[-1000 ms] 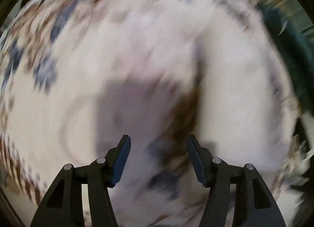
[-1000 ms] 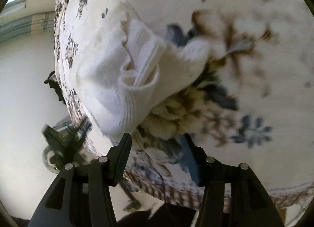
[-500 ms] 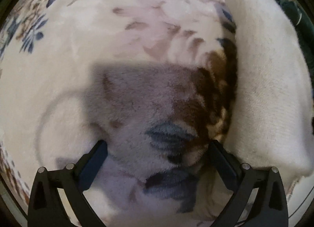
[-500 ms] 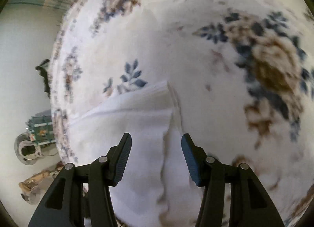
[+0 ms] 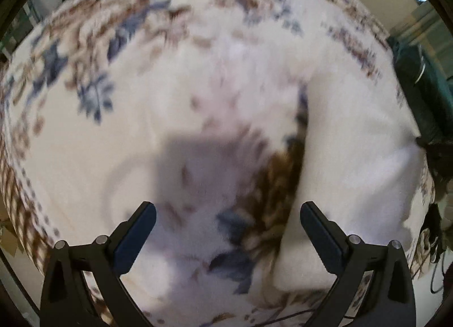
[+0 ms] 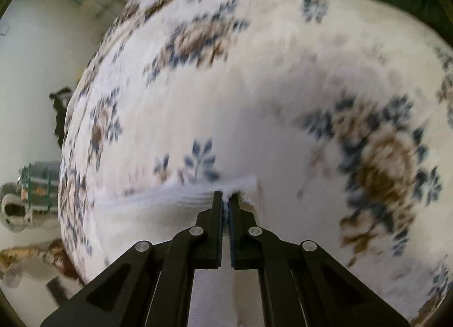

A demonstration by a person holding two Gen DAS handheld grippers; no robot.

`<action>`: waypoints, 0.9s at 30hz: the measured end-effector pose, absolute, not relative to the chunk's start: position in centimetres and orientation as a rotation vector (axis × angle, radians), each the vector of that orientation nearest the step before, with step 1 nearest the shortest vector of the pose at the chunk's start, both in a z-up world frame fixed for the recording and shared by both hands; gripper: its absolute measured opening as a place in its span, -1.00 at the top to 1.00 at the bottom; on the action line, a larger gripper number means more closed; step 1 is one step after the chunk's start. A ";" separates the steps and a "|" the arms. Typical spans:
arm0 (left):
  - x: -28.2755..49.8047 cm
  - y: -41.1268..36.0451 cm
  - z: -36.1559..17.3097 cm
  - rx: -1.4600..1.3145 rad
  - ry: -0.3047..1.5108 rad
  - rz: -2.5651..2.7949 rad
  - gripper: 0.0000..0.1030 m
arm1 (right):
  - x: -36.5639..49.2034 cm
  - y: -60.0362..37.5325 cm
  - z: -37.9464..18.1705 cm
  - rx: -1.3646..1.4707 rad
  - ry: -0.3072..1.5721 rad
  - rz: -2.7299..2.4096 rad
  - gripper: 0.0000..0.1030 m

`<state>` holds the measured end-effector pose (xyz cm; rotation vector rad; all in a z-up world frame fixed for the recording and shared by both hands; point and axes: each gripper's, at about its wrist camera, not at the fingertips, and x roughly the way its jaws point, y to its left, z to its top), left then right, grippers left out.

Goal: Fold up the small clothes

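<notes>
The right gripper [image 6: 225, 196] has just closed and now pinches the top edge of the white sock [image 6: 158, 213] lying on the flowery blanket [image 6: 283, 86], while the left gripper [image 5: 228, 230] hangs wide open and empty beside it, so next that edge needs lifting and folding over.

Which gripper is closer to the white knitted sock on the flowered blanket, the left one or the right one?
Right. The right gripper is shut on the white knitted sock at its ribbed edge. The left gripper hangs open over the flowered blanket, the sock beside its right finger.
</notes>
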<state>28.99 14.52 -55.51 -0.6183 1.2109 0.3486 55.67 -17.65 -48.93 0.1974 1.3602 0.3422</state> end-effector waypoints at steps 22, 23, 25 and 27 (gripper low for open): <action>26.0 12.3 -55.2 -0.537 1.311 0.265 -1.00 | 48.0 -22.4 -49.6 0.330 1.695 0.484 -0.01; 25.9 12.1 -55.5 -0.547 1.318 0.265 -1.00 | 47.0 -22.4 -50.1 0.330 1.716 0.483 -0.01; 25.7 11.8 -55.7 -0.553 1.326 0.271 -1.00 | 44.7 -22.4 -52.3 0.336 1.750 0.475 0.08; 25.8 11.4 -55.5 -0.554 1.324 0.268 -1.00 | 43.3 -22.6 -53.3 0.396 1.725 0.477 0.94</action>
